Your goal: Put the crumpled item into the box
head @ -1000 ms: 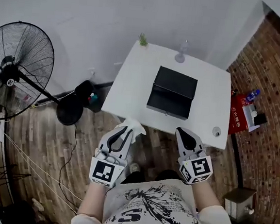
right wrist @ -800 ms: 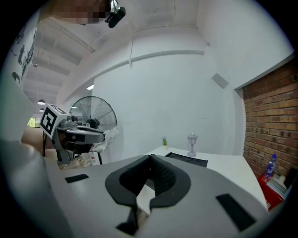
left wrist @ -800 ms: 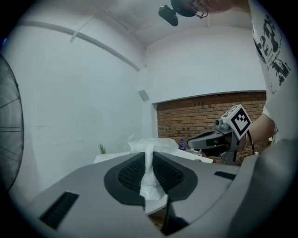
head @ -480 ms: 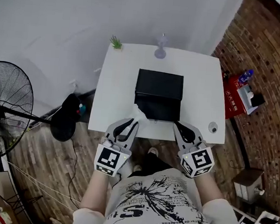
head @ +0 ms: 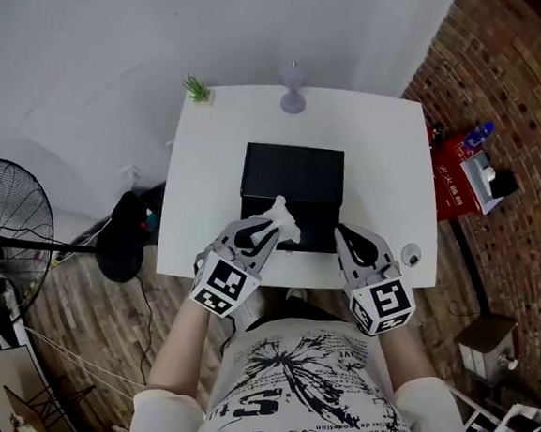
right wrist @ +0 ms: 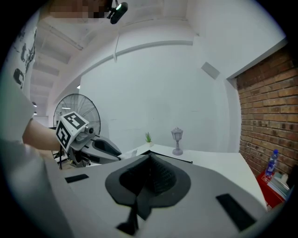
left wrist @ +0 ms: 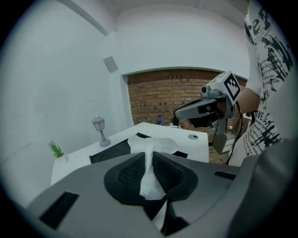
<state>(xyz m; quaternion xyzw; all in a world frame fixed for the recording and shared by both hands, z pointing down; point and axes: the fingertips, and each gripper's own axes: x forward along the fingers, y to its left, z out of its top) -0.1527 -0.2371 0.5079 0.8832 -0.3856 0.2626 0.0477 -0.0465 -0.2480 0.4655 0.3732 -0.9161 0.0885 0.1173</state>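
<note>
A black open box (head: 292, 184) sits in the middle of the white table (head: 389, 155). My left gripper (head: 267, 229) is shut on a crumpled white tissue (head: 283, 218), which it holds above the box's near edge. In the left gripper view the tissue (left wrist: 149, 158) runs pinched between the jaws and fans out past their tips, with the box (left wrist: 114, 151) beyond it. My right gripper (head: 342, 234) hovers at the box's near right corner, shut with nothing in it; the right gripper view shows its jaws (right wrist: 150, 160) together.
A small grey lamp (head: 292, 88) and a little green plant (head: 197, 89) stand at the table's far edge. A small round object (head: 411, 256) lies at the near right corner. A standing fan (head: 5, 234) is on the left, a red crate (head: 454, 184) on the right.
The person has come up to the table. Both grippers moved forward from off the table's near edge; the left carried the tissue over the box's near edge.
</note>
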